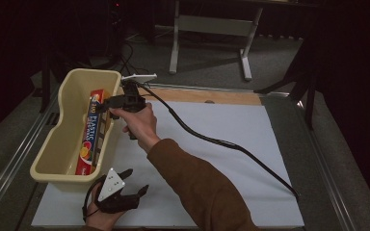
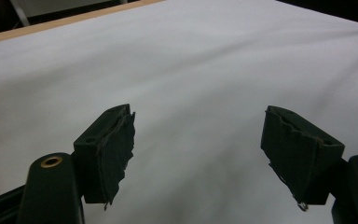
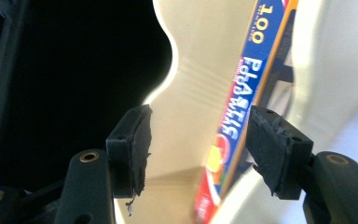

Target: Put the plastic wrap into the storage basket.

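A long blue and red plastic wrap box [image 1: 90,130] leans along the right wall inside a cream plastic basket [image 1: 53,175] at the table's left. My right gripper [image 1: 105,107] hovers over the basket's far end, above the box's top. In the right gripper view the jaws [image 3: 198,140] stand apart over the basket's wall [image 3: 196,70]. The box [image 3: 242,93] runs just left of the right pad, and neither pad presses on it. My left gripper [image 1: 136,181] rests low near the front edge, right of the basket. It is open [image 2: 198,135] over the white sheet with nothing between its pads.
A white sheet [image 1: 221,144] covers the table, with a wooden strip [image 1: 212,96] along its far edge. The right gripper's black cable [image 1: 212,139] trails across the sheet toward the right front. A white table frame [image 1: 212,24] stands on the floor behind.
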`<control>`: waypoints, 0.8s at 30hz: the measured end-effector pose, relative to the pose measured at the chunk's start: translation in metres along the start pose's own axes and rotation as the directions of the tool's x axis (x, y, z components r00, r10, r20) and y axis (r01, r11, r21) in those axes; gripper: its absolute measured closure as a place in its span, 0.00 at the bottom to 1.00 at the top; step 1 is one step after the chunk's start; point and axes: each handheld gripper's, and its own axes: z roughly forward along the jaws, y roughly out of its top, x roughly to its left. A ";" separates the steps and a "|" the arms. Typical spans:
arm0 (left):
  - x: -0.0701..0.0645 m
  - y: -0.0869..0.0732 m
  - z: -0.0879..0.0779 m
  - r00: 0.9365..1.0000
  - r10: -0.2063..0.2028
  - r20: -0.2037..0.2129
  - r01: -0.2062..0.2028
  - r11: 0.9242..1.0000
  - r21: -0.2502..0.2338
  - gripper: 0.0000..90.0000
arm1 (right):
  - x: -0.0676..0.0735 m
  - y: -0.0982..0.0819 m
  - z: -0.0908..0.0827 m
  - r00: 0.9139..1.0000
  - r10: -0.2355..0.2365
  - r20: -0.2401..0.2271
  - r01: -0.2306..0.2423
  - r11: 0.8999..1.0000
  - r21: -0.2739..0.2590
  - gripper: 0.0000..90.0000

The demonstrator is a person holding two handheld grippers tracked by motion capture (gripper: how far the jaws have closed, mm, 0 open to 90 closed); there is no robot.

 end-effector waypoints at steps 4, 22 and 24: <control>0.000 0.000 0.001 1.000 -0.003 -0.001 0.003 1.000 0.000 0.28 | 0.000 -0.008 -0.011 0.996 -0.088 0.023 0.088 0.996 -0.017 0.44; -0.002 0.001 0.001 1.000 0.004 -0.007 -0.004 1.000 0.000 0.28 | -0.012 -0.049 -0.058 0.825 -0.493 0.277 0.486 0.868 0.096 0.47; -0.002 0.001 0.001 1.000 0.003 -0.008 -0.004 1.000 -0.001 0.28 | -0.013 -0.056 -0.061 0.778 -0.547 0.309 0.539 0.834 0.119 0.47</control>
